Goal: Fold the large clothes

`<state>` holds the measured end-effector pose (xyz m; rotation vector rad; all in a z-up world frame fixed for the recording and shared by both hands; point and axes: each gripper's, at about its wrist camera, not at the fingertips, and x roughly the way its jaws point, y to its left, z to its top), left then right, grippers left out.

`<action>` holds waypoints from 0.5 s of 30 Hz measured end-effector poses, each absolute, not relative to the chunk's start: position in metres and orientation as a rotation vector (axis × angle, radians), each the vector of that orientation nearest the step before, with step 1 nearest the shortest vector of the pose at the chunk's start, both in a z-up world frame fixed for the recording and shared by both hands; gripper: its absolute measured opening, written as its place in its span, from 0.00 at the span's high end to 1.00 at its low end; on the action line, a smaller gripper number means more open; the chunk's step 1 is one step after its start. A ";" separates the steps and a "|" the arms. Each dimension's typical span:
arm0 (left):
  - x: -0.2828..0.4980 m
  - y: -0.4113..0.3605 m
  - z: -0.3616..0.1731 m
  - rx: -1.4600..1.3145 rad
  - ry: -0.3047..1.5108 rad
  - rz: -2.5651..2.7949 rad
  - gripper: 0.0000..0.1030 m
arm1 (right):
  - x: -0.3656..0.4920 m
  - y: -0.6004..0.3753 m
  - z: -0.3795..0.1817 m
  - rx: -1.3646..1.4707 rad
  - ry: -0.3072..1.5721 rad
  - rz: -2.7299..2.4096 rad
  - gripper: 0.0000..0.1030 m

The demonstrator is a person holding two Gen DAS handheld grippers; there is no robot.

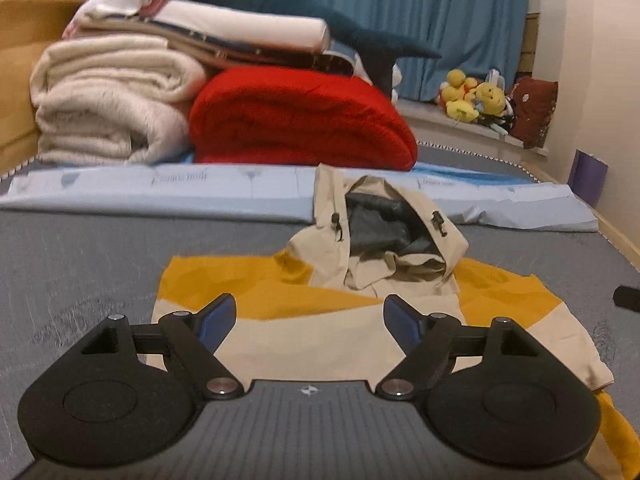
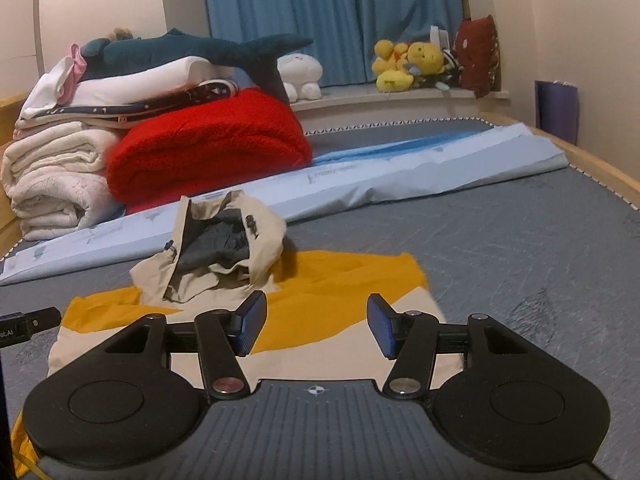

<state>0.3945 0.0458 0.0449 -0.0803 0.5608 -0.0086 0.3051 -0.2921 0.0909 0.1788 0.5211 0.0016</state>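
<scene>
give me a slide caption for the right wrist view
Open right hand-held gripper above a yellow-and-beige hooded jacket on the bed.

Both my grippers are just hanging over the jacket (image 1: pixel 320 320) right now, jaws spread wide with nothing between the blue pads on either one. My left gripper (image 1: pixel 309 320) sits low over the near hem of the jacket, pointing straight up toward its hood, and my right gripper (image 2: pixel 316 326) is in pretty much the same level pose over the jacket's right half. The left one's black tip pokes in at that view's left edge.
</scene>
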 end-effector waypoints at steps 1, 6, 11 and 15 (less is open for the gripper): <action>0.394 0.044 0.045 -0.075 0.556 -0.012 0.17 | 0.305 -0.294 0.092 0.174 0.517 0.003 0.44; 0.400 0.038 0.040 -0.068 0.573 -0.027 0.18 | 0.307 -0.303 0.095 0.160 0.518 0.009 0.44; 0.401 0.032 0.042 -0.002 0.553 -0.049 0.18 | 0.316 -0.312 0.099 0.188 0.531 0.011 0.44; 0.401 0.030 0.053 0.099 0.526 -0.086 0.26 | 0.325 -0.321 0.103 0.188 0.540 -0.016 0.44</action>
